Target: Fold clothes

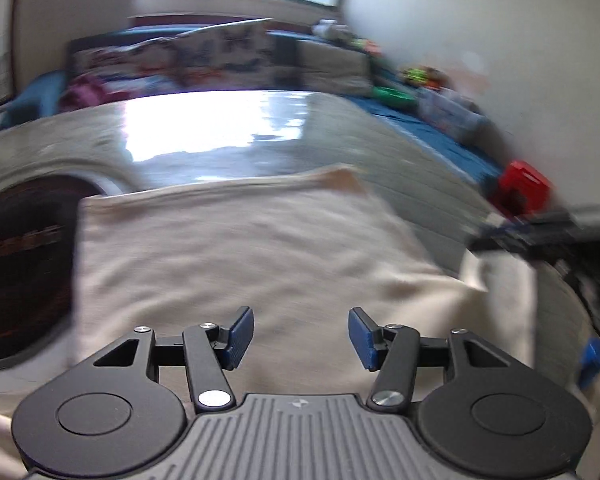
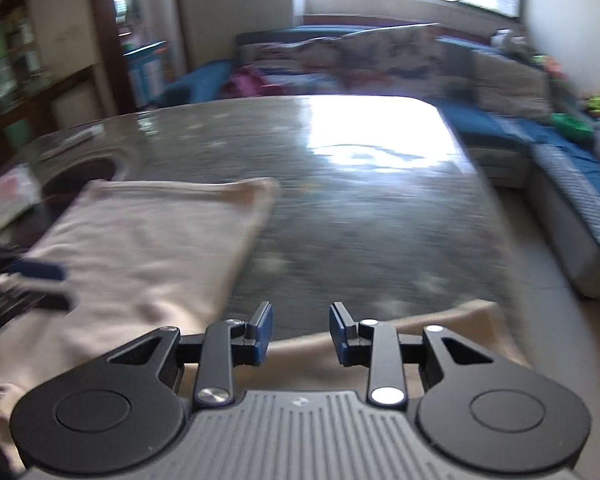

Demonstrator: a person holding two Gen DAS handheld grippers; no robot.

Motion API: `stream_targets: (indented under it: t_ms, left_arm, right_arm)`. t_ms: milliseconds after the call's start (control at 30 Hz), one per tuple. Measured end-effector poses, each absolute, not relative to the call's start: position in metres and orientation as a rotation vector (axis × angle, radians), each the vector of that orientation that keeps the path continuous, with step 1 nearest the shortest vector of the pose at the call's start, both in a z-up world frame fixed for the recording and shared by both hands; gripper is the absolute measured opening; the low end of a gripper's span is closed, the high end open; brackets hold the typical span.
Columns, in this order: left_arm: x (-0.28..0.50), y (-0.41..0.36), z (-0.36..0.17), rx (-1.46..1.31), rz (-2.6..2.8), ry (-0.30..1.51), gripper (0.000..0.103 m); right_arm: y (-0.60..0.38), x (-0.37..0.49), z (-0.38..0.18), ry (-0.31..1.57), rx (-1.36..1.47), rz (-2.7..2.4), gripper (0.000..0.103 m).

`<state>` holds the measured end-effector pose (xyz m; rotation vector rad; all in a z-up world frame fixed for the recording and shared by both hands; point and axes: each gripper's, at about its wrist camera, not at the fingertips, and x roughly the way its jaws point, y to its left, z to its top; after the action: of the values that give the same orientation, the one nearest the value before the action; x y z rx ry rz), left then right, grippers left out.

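Garment edges amid bare tabletop

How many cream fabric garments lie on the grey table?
1. The cream fabric garment lies spread across the near part of the grey table, on its left in the right wrist view; others may be hidden.

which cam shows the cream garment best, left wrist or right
Left wrist: the cream garment fills the middle of the frame beyond the open left gripper, far edge and both sides visible, though blurred. Right wrist shows it only off to the left, plus a strip under the open right gripper.
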<state>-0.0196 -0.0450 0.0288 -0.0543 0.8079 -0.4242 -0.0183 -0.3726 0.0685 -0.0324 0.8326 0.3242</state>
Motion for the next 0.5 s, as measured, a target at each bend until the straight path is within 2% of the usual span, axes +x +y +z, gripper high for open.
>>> stream_targets:
  t_ms: [100, 233, 367, 500]
  left_arm:
    - [-0.005, -0.021, 0.028, -0.090, -0.333, 0.831, 0.055]
    - [0.005, 0.003, 0.029, -0.098, -0.261, 0.839, 0.055]
    - [0.017, 0.017, 0.027, -0.082, -0.206, 0.846, 0.055]
    - [0.031, 0.027, 0.023, -0.106, -0.193, 0.858, 0.049]
  right_arm:
    - [-0.347, -0.003, 0.065, 0.863, -0.051, 0.390, 0.031]
    - [-0.320, 0.018, 0.057, 0.879, -0.097, 0.418, 0.023]
    - [-0.307, 0.038, 0.052, 0.879, -0.118, 0.411, 0.022]
    - [-0.300, 0.055, 0.051, 0.879, -0.124, 0.401, 0.022]
